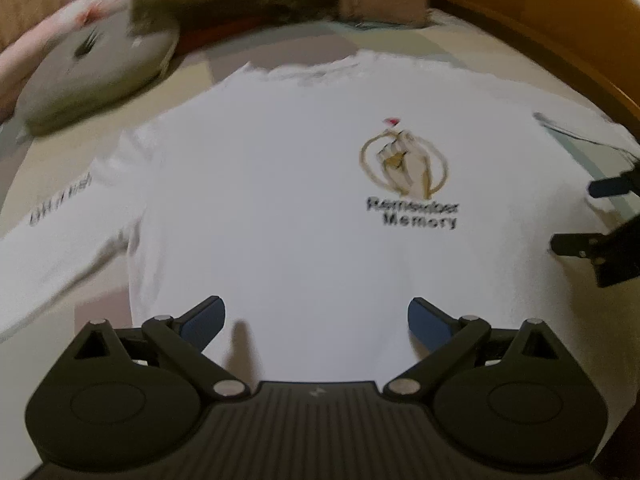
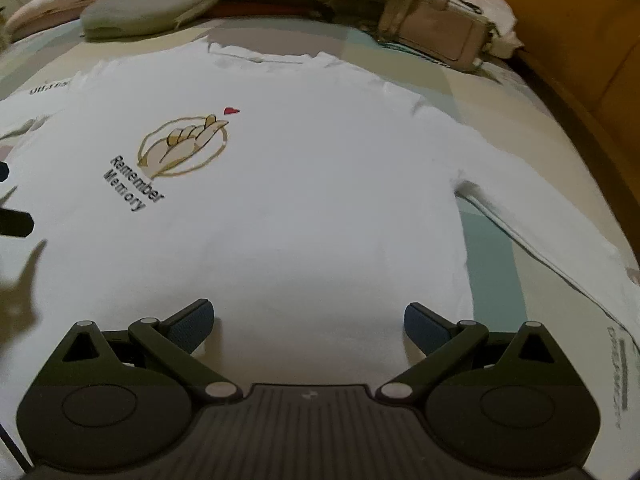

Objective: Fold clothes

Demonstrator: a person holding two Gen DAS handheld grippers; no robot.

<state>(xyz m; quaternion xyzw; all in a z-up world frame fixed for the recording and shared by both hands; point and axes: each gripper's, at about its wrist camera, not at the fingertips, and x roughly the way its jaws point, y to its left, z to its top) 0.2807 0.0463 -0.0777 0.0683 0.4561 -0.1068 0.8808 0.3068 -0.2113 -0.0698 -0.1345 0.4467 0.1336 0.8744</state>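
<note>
A white long-sleeved shirt point(image 1: 280, 208) lies flat on the bed, front up, with a gold hand logo and "Remember Memory" print point(image 1: 404, 176). The same shirt point(image 2: 300, 208) fills the right wrist view, its logo point(image 2: 180, 148) at the left and one sleeve point(image 2: 560, 252) running off to the right. My left gripper point(image 1: 316, 320) hovers open over the shirt's lower part with nothing between its fingers. My right gripper point(image 2: 308, 322) is open and empty above the hem area too. At the right edge of the left wrist view, the right gripper point(image 1: 588, 216) shows over the shirt.
A grey round cushion point(image 1: 96, 76) and a pink pillow point(image 2: 52, 4) lie beyond the collar. A beige bag point(image 2: 436, 28) sits at the head of the bed. An orange-brown wooden bed frame point(image 2: 580, 40) runs along the right side. The patterned bedsheet point(image 2: 488, 256) shows around the shirt.
</note>
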